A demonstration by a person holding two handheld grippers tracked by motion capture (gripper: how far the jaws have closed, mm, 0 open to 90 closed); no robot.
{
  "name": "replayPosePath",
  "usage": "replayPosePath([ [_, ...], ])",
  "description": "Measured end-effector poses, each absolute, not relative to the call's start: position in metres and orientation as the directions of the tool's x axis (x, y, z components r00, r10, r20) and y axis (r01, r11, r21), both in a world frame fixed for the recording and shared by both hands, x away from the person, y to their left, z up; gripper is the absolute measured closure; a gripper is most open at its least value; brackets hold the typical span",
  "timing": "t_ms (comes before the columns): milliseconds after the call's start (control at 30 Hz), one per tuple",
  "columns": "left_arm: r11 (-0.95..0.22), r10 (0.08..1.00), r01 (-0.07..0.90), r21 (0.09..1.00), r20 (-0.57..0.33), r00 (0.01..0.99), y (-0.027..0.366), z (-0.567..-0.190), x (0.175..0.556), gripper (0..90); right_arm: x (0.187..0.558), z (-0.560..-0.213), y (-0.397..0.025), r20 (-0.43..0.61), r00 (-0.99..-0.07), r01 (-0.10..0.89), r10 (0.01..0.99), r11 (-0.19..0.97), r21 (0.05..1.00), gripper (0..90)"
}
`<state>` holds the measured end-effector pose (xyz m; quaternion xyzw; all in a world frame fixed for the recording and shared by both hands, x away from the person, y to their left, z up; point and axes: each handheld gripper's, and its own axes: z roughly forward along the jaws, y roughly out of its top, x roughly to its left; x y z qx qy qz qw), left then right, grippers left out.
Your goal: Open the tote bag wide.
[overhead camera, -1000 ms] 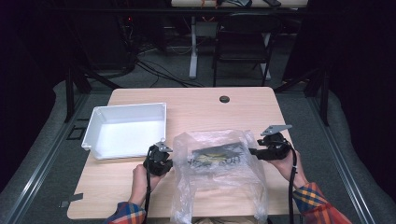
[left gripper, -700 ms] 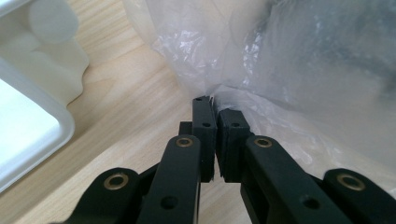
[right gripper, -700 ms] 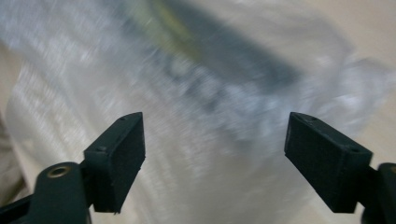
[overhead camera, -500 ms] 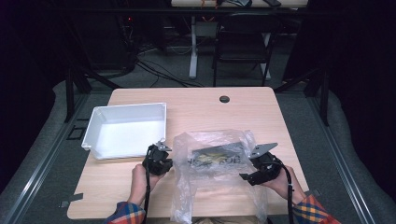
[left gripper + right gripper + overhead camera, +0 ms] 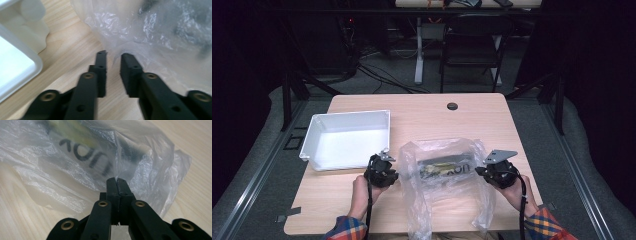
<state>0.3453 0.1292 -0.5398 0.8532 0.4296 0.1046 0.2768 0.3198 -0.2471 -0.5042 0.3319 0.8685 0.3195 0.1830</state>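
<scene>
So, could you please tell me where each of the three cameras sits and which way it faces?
High view: fixed above the person's side, looking forward and down on the table; both forearms enter from below, holding the left gripper and right gripper at the plastic bag.
Left gripper view: rides the left gripper, looking along its parted jaws at the bag's edge and the white tray.
Right gripper view: rides the right gripper, jaws shut on the bag.
Shared: all three show the bag on the wood tabletop.
</scene>
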Motion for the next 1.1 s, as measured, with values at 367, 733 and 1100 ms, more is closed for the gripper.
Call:
replayPosePath([
  [367,-0.412,0.811,0.659,0.630,-0.077,0.581,0.146,-0.504,0.322,35.5,0.331,-0.496,-0.239,-0.126,-0.707,0.427,0.696,0.562,0.709,90.0],
  [733,-0.478,0.686,0.586,0.654,-0.138,0.714,0.124,-0.486,0.304,21.9,0.342,-0.492,-0.234,-0.123,-0.698,0.426,0.706,0.546,0.721,90.0],
  [1100,-0.541,0.690,0.550,0.636,-0.039,0.723,0.093,-0.504,0.324,46.4,0.355,-0.495,-0.221,-0.126,-0.712,0.429,0.691,0.570,0.701,90.0],
])
